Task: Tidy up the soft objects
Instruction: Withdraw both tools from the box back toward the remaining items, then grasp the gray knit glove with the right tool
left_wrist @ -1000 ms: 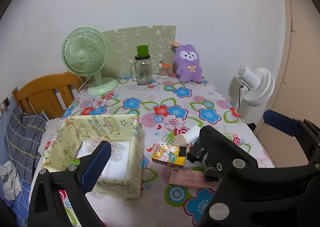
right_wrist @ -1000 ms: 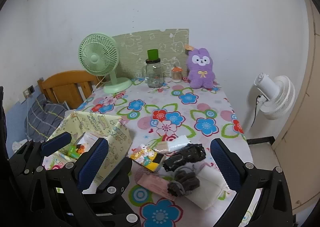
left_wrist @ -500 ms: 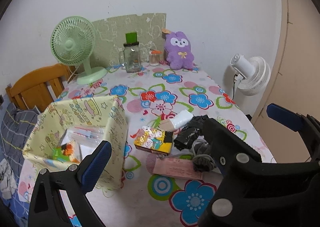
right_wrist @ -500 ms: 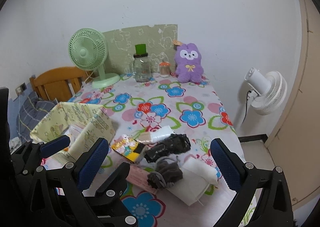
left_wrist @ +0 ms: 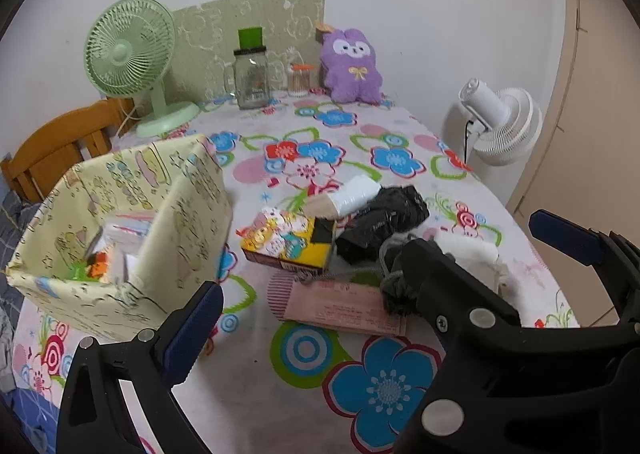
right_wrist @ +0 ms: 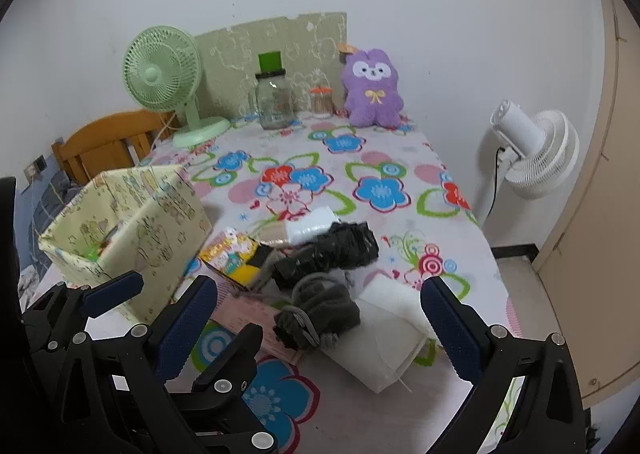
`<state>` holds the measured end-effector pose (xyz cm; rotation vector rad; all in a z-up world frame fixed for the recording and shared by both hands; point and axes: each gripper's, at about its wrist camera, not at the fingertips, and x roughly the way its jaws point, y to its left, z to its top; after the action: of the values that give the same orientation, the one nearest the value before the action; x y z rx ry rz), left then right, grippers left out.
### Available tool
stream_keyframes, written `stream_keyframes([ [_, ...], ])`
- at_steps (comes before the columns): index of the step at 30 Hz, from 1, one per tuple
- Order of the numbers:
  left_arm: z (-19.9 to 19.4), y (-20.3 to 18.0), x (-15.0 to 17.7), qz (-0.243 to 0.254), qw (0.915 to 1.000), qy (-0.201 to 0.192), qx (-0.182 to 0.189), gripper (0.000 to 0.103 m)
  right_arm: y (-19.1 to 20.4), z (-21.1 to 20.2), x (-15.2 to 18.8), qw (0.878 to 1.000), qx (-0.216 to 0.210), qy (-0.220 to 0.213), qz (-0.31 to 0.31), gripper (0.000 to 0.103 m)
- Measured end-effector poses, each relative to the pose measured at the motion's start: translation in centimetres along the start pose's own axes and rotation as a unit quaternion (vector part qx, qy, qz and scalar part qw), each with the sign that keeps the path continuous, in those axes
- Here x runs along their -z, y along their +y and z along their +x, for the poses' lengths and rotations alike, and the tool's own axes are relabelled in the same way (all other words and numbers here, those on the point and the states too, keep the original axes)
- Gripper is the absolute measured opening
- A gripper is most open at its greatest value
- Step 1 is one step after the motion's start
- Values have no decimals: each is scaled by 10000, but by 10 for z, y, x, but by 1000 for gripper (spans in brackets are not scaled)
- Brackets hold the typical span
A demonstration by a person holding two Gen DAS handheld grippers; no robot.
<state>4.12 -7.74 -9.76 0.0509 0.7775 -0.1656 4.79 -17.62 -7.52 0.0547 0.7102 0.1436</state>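
A pale yellow fabric bin [left_wrist: 120, 230] stands at the table's left, holding small items; it also shows in the right wrist view [right_wrist: 132, 221]. Beside it lies a pile: a yellow cartoon-print box [left_wrist: 288, 242], a white roll [left_wrist: 356, 191], a black packet [right_wrist: 332, 250], grey socks [right_wrist: 320, 314], a white folded cloth [right_wrist: 384, 338] and a pink card [left_wrist: 344, 306]. A purple plush [right_wrist: 374, 87] sits at the far edge. My left gripper [left_wrist: 376, 318] is open and empty above the front of the table. My right gripper [right_wrist: 320, 314] is open and empty over the pile.
A green desk fan [left_wrist: 132, 53], a glass jar with a green lid [left_wrist: 250, 73] and a small orange-lidded jar [left_wrist: 300, 79] stand at the back. A white floor fan [right_wrist: 532, 149] stands right of the table. A wooden chair [left_wrist: 52, 145] is at the left.
Both grippers have pulled back and shifted right; the bin and pile now sit further left in both views. Nothing was grasped.
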Motion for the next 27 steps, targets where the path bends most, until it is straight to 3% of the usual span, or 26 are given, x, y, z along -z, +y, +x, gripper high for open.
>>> stream_keyframes([
  [14, 27, -3, 13, 88, 9994, 330, -20, 101, -4, 30, 15, 9996, -12, 296, -24, 102],
  [27, 47, -6, 20, 145, 9978, 640, -23, 101, -6, 59, 23, 9978, -145, 637, -67, 91],
])
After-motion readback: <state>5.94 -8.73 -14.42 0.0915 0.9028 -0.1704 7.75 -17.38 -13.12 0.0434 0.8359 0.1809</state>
